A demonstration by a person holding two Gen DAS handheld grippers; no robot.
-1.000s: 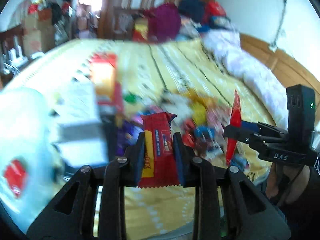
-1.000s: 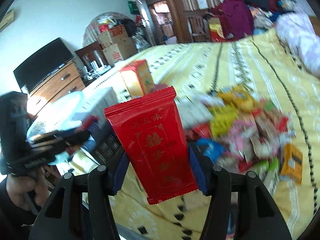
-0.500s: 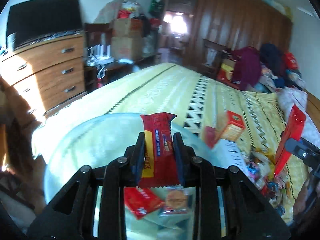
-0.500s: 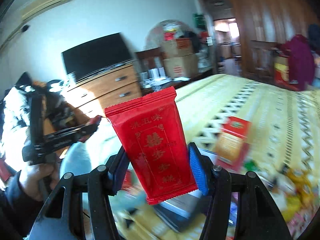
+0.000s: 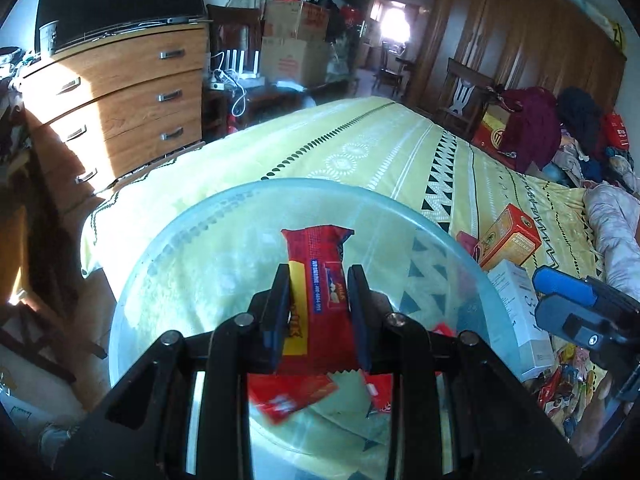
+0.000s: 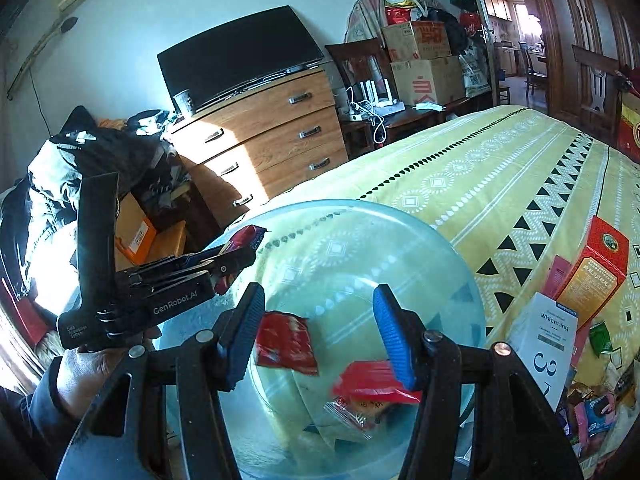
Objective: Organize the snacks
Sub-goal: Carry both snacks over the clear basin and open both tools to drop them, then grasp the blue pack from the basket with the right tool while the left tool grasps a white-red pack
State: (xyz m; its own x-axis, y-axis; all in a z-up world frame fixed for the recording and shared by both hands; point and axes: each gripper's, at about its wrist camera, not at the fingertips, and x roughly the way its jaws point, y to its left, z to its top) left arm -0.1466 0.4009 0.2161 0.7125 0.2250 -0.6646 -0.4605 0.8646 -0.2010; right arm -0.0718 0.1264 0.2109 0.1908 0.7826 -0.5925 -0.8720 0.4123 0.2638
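A large clear plastic bowl [image 5: 192, 248] [image 6: 448, 256] sits on the yellow bed cover. My left gripper [image 5: 318, 300] is shut on a red and yellow snack bar [image 5: 316, 280] and holds it above the bowl; it shows from the side in the right wrist view [image 6: 240, 256]. My right gripper [image 6: 318, 332] is open and empty over the bowl. Below it a red snack packet [image 6: 370, 384] lies blurred in the bowl beside another red packet [image 6: 284, 344] and a clear-wrapped snack [image 6: 352, 412].
An orange-red box [image 5: 508, 236] [image 6: 592, 272] and a white box [image 5: 520, 312] [image 6: 548, 344] stand right of the bowl. Loose snacks [image 5: 560, 388] [image 6: 592, 404] lie at the right. A wooden dresser [image 5: 112, 100] with a TV stands beyond the bed's edge.
Both grippers swung left from the snack pile to the bowl. My right gripper opened and let go of its red packet, which dropped into the bowl. The left still holds its bar.
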